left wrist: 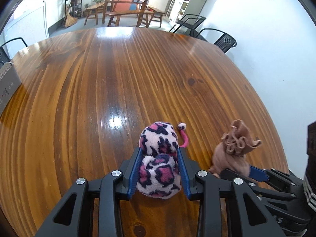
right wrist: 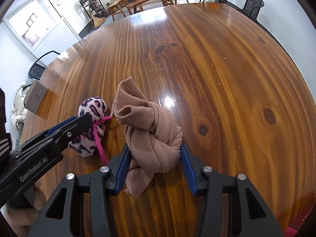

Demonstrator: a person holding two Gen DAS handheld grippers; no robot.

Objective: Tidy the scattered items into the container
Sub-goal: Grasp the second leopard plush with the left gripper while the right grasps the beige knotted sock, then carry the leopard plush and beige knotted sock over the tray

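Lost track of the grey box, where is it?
The grey box sits at the table's far left edge, beyond the leopard sock bundle.

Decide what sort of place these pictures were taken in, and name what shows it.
Probably a communal dining or meeting room: a large polished wooden table, black metal chairs at its edge, and wooden benches and a second table beyond, with a plant shelf.
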